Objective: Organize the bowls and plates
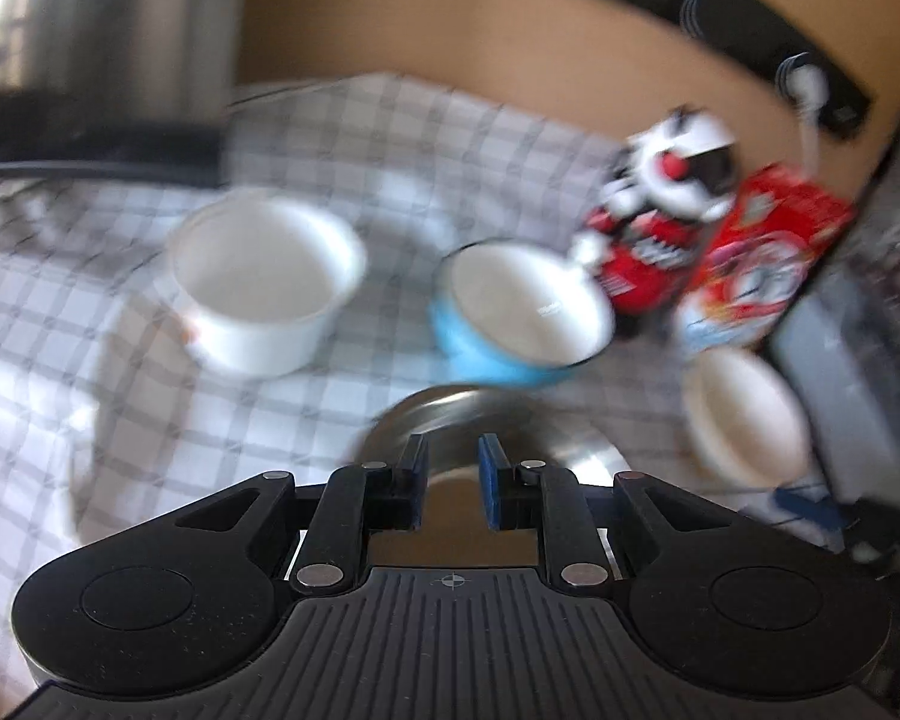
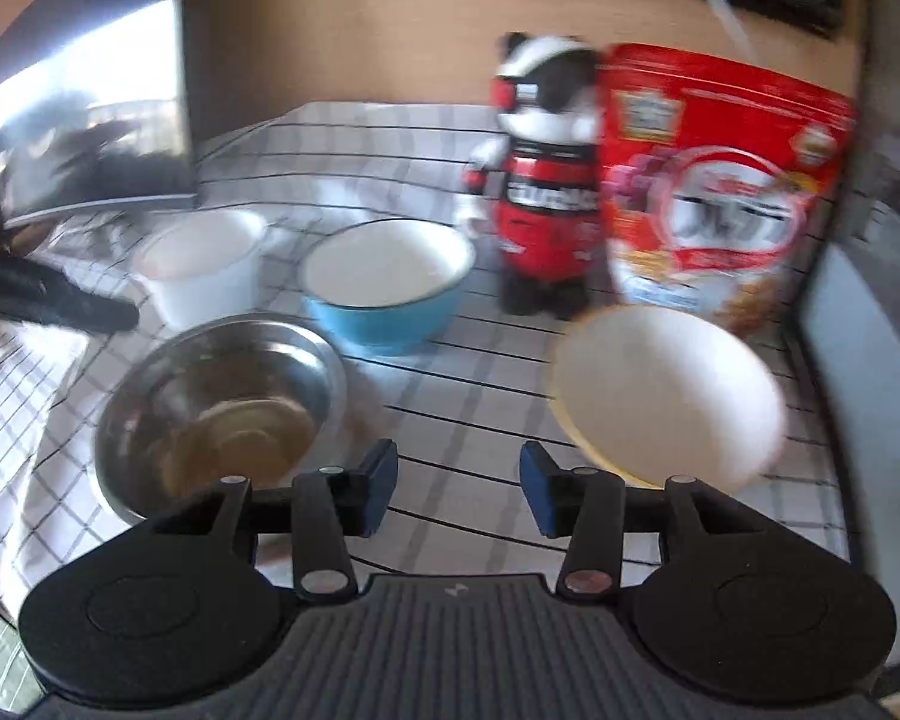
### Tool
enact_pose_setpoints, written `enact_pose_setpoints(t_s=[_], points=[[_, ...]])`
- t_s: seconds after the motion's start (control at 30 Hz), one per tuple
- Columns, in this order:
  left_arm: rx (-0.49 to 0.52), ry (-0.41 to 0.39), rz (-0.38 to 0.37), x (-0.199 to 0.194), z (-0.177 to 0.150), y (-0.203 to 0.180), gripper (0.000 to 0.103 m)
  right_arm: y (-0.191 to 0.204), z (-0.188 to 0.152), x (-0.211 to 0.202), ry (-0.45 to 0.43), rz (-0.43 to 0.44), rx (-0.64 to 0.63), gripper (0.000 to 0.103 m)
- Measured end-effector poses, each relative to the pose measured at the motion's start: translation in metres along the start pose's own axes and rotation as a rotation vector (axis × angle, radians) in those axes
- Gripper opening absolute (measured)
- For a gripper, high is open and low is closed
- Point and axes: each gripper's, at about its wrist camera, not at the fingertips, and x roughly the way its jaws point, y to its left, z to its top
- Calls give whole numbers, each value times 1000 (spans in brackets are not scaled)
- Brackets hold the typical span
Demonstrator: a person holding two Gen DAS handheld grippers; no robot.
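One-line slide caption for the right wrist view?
Right claw open over checked cloth, facing steel bowl, blue bowl, cream bowl.

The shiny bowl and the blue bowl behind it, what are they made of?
The shiny bowl looks like stainless steel, polished: grey, with mirror-like reflections inside. The blue bowl looks like enamelled metal, though glazed ceramic is possible: glossy blue outside, white inside, with a thin dark rim. The blur leaves that open.
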Motion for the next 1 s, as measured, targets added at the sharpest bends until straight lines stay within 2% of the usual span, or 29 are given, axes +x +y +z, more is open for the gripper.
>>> enact_pose_setpoints(t_s=[0.07, 0.17, 0.23, 0.3, 0.43, 0.53, 0.73, 0.8, 0.87, 1.0], points=[[1, 5, -86, 8, 5, -20, 20, -18, -6, -5, -2, -28, 39, 45], [-26, 61, -192, 29, 8, -49, 20, -42, -14, -13, -14, -86, 78, 45], [-31, 90, -240, 47, 5, -71, 20, -52, -19, -16, -43, -174, 66, 45], [-33, 103, -237, 64, 0, -91, 20, -62, -22, -18, -82, -243, 59, 45], [-91, 112, -225, 98, -2, -113, 20, -93, -18, -7, -98, -254, 146, 45], [-117, 146, -191, 127, 5, -125, 20, -112, -13, 10, -75, -277, 195, 45], [-214, 227, -189, 172, 16, -130, 20, -141, -7, 43, -23, -231, 315, 45], [-235, 226, -210, 178, 20, -131, 20, -143, -4, 52, -20, -228, 328, 45], [-232, 211, -231, 180, 24, -133, 21, -144, -4, 59, -17, -231, 337, 45], [-175, 227, -204, 191, 30, -141, 22, -150, -4, 73, 4, -236, 367, 45]])
